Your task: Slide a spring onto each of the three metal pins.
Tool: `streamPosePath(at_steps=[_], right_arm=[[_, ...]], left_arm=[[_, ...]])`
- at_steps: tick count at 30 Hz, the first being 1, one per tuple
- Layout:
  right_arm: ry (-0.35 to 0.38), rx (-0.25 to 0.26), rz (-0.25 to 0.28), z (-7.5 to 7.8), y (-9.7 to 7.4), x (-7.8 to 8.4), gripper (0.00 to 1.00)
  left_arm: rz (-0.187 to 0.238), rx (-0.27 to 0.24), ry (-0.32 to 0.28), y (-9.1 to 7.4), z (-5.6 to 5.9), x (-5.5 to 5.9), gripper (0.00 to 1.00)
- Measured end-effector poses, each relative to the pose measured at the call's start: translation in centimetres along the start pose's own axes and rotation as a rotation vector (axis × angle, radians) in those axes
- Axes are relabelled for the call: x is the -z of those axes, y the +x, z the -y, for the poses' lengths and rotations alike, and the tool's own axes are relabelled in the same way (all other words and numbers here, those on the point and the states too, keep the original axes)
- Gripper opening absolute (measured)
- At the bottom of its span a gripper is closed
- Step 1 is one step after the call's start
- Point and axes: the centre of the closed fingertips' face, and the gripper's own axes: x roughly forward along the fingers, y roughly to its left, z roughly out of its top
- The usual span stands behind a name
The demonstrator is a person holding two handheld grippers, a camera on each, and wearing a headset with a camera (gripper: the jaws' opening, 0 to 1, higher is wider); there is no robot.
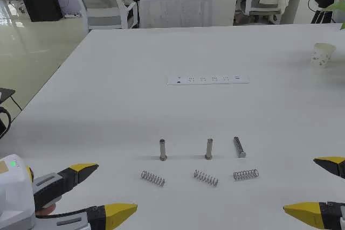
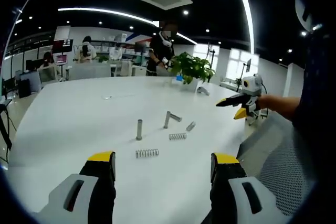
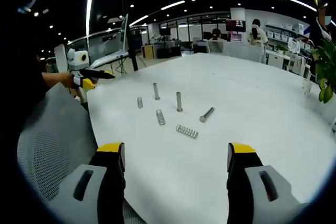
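Left claw and right claw both wide apart, empty, near three springs beside pins on white table.

No writing could be read.
Marks on the flat white power strip toward the white table's far edge were too small to read; the white paper cup's print was blurred.

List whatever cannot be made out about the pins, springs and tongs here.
Right tongs: head view, body cut off by the right edge.
Rightmost pin: head view, too small to tell thread from coils.
Farthest spring: left gripper view, foreshortened and blurred.
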Motion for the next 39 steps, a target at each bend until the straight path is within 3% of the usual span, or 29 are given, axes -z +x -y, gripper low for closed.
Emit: streamPosePath(at_steps=[39], right_arm=[[0.016,0.010,-0.003,0.26,-0.35,0.31,0.78]], left_arm=[[-0.005,0.007,0.002,0.09,0.08,-0.04,0.70]])
